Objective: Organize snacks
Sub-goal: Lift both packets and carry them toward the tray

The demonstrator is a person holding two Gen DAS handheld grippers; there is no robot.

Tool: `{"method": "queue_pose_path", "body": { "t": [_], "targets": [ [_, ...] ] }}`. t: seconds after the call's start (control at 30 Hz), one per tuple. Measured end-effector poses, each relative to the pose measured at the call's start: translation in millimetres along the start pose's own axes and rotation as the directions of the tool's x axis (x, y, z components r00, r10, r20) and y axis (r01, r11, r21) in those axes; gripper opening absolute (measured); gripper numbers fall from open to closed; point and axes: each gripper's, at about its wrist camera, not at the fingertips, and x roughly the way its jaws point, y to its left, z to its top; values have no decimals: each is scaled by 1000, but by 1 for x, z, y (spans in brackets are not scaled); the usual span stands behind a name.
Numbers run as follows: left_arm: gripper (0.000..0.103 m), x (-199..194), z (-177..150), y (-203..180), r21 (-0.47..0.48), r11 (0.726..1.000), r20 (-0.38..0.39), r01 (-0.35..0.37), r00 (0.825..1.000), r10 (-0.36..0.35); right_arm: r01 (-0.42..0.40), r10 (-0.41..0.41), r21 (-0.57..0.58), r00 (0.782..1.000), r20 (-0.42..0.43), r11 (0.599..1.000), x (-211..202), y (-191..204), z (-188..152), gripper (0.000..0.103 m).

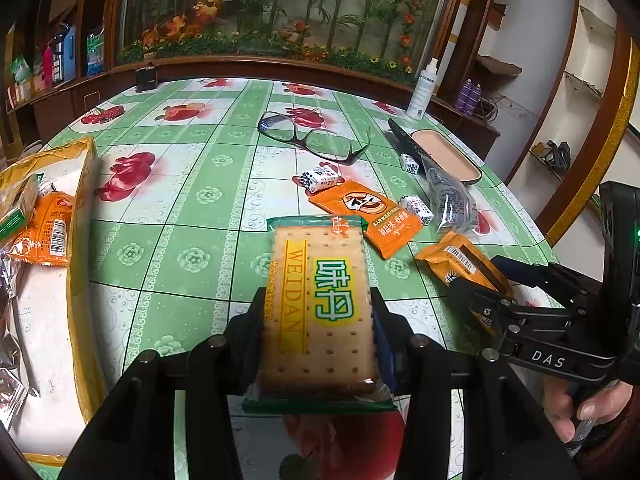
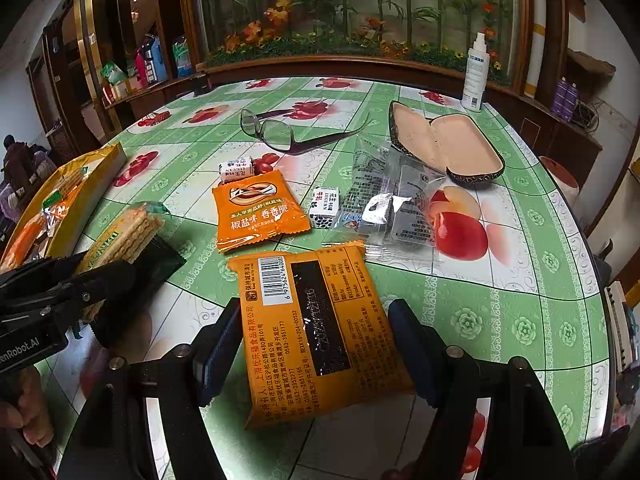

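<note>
**Two packets gripped, more snacks still loose on the surface**

Two snacks are in your jaws right now. Your left gripper point(image 1: 318, 320) is closed on the cracker packet point(image 1: 320, 304), pads pressing its long sides, so the packet juts forward at lower centre of the left wrist view, lifted off the surface. Your right gripper point(image 2: 316, 356) stands wider, its jaws against both edges of the orange packet point(image 2: 316, 332) with the barcode, at lower centre of the right wrist view; it looks held, though I cannot tell whether its far end still rests on the surface.

At the left edge of the left wrist view sits the gold-rimmed box point(image 1: 82, 216), already holding several wrappers, so part of the sorting seems done. Still loose are the orange seed packet point(image 2: 258, 210), three small wrapped candies, one of them point(image 2: 325, 208) just beside that packet, and a clear wrapper point(image 2: 384, 208). By my judgement, roughly half remains.

Farther back lie the glasses point(image 1: 316, 136), an open glasses case point(image 2: 444, 146) and a spray bottle point(image 2: 476, 72), none of them snacks.

Both grippers angle downward over the green patterned surface point(image 1: 192, 248), side by side; your hand point(image 1: 588, 412) shows at lower right, on the right tool's handle.
</note>
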Motion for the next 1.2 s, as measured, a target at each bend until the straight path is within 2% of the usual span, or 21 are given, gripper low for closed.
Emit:
{"method": "queue_pose_path", "body": {
  "t": [0.33, 0.43, 0.73, 0.97, 1.2],
  "targets": [
    [45, -3, 1, -1, -1, 1000, 13, -6, 1000, 6, -54, 51, 45, 997, 64, 998, -18, -1, 4, 77],
    [45, -5, 1, -2, 2, 1000, 24, -29, 999, 29, -92, 86, 71, 993, 83, 993, -23, 2, 7, 77],
    [46, -17, 0, 1, 4, 998, 60, -66, 996, 66, -130, 115, 114, 985, 128, 985, -32, 12, 11, 77],
    [46, -32, 2, 8, 5, 993, 108, -117, 987, 115, -138, 119, 134, 983, 139, 981, -33, 17, 13, 77],
    [46, -52, 4, 17, -2, 985, 170, -172, 971, 170, -151, 135, 112, 981, 140, 982, -32, 35, 12, 77]
  ]
}}
